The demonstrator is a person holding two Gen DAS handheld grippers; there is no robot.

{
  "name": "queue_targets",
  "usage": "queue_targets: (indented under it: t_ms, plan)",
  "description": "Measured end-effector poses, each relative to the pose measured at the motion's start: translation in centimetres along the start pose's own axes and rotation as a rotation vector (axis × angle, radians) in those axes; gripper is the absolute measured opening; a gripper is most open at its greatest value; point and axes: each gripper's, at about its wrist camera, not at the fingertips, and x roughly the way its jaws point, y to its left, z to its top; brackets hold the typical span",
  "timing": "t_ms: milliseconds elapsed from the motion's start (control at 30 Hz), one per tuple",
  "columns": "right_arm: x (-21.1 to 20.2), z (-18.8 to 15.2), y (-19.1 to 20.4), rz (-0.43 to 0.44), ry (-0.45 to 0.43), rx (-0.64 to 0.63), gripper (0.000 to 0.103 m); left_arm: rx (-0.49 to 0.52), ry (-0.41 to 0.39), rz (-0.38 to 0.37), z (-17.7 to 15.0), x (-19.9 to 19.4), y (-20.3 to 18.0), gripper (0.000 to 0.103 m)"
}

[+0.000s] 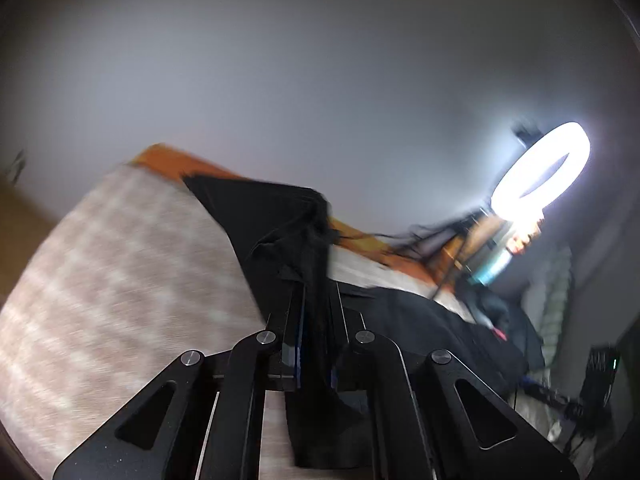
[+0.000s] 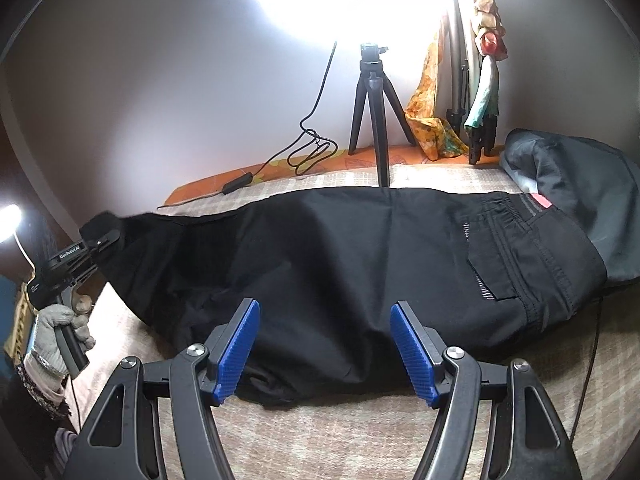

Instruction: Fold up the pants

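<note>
Black pants [image 2: 340, 264] lie lengthwise across the checked bed cover [image 2: 320, 440], waistband and back pocket to the right, legs to the left. My right gripper [image 2: 325, 344] is open just above the pants' near edge, blue pads [image 2: 236, 352] apart, holding nothing. My left gripper [image 2: 100, 236], held by a gloved hand, is shut on the leg end at the far left and lifts it off the bed. In the blurred left wrist view the jaws [image 1: 314, 320] are closed on black pants cloth [image 1: 280, 232].
A small black tripod [image 2: 374, 104] stands behind the pants by the wall, with a coiled cable [image 2: 308, 152]. A dark bag or garment [image 2: 580, 192] lies at the right. Cloths hang on a stand [image 2: 480, 60]. A ring light [image 1: 540, 168] glares at the right.
</note>
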Motion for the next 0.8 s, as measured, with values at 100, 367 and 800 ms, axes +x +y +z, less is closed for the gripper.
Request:
queue_targets:
  t_ms: [100, 367, 800]
  plan:
    - [0.1, 0.4, -0.7, 0.041, 0.010, 0.042, 0.070, 0.112, 0.049, -0.042, -0.8, 2.1, -4.1, 0.007]
    - [1.3, 2.3, -3.2, 0.184, 0.058, 0.160, 0.071, 0.271, 0.236, -0.135, -5.7, 7.9, -11.1, 0.007]
    - [12.6, 6.7, -1.9, 0.462, 0.271, 0.300, 0.072, 0.303, 0.280, -0.130, -7.1, 8.8, -11.5, 0.005]
